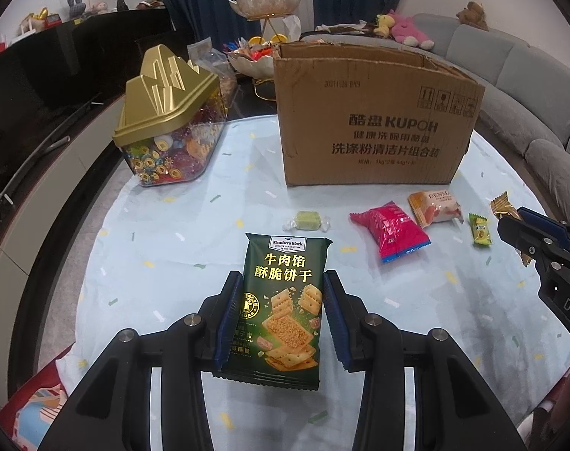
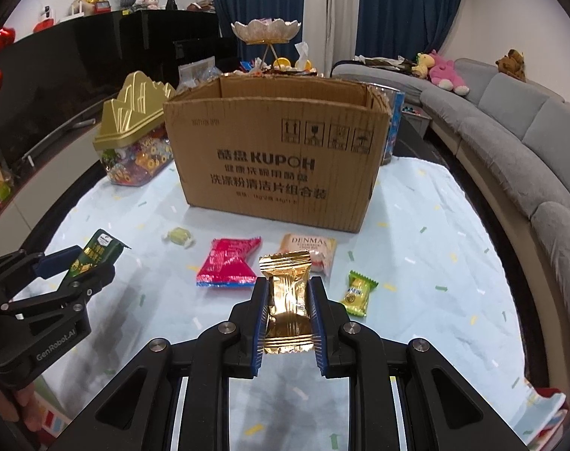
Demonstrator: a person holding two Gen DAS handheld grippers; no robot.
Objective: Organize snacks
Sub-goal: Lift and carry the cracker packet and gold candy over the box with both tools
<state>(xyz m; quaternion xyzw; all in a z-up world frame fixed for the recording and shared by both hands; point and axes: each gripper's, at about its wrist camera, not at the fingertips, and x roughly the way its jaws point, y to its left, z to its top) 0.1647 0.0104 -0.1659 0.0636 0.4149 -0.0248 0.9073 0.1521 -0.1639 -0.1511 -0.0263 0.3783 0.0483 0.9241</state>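
My left gripper [image 1: 283,276] is shut on a dark green cracker packet [image 1: 281,300], lifted off the pale blue tablecloth. In the right wrist view it shows at the left edge [image 2: 78,263]. My right gripper [image 2: 288,281] is shut on a gold foil packet [image 2: 286,300], also held above the cloth. An open cardboard box [image 1: 375,112] stands behind both. Between the box and the grippers lie a wrapped green candy [image 1: 307,221], a red packet [image 1: 392,235], an orange-and-white packet [image 1: 433,206] and a small yellow-green packet [image 1: 480,229].
A clear candy jar with a gold lid [image 1: 168,124] stands left of the box. A tiered dish [image 1: 264,11] with sweets rises behind it. A grey sofa [image 2: 510,143] curves along the right, a black cabinet [image 1: 59,60] along the left.
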